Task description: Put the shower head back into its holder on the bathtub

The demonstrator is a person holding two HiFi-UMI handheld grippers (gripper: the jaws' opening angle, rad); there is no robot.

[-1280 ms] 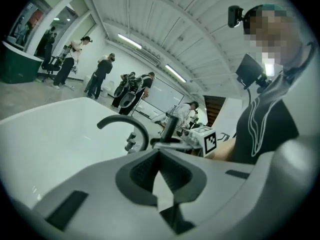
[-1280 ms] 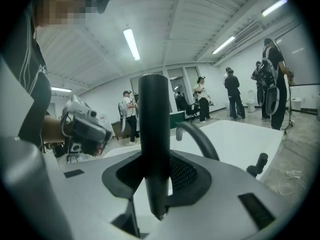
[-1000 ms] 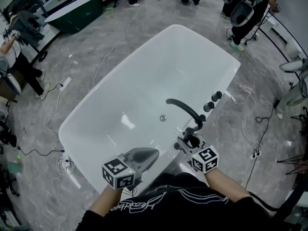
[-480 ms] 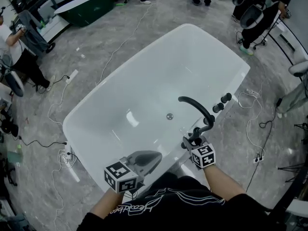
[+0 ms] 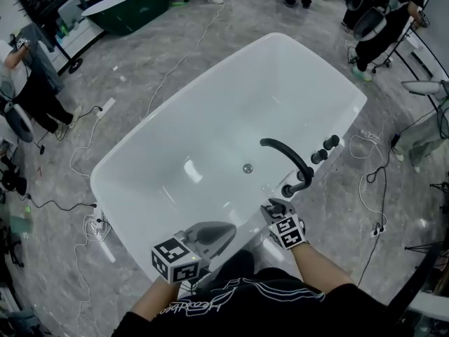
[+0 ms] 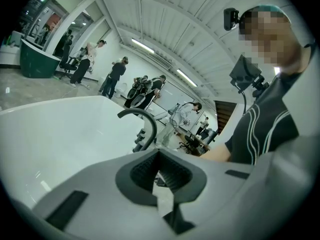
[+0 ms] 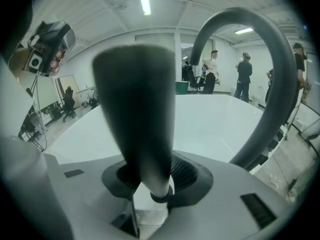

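Observation:
The white bathtub fills the head view, and a black arched faucet spout stands on its right rim. My right gripper is at that rim just below the spout's foot. It is shut on the dark, stick-shaped shower head, which rises upright from between the jaws in the right gripper view, with the spout arching right beside it. I cannot pick out the holder. My left gripper is shut with nothing in it, over the tub's near rim.
Two black knobs sit on the rim past the spout. Cables lie on the grey floor around the tub. Several people stand at the far side of the room, and a dark green tub stands at the back left.
My right gripper has sunk with the shower head, down to the tub's rim beside the spout's foot. The left gripper has barely shifted.

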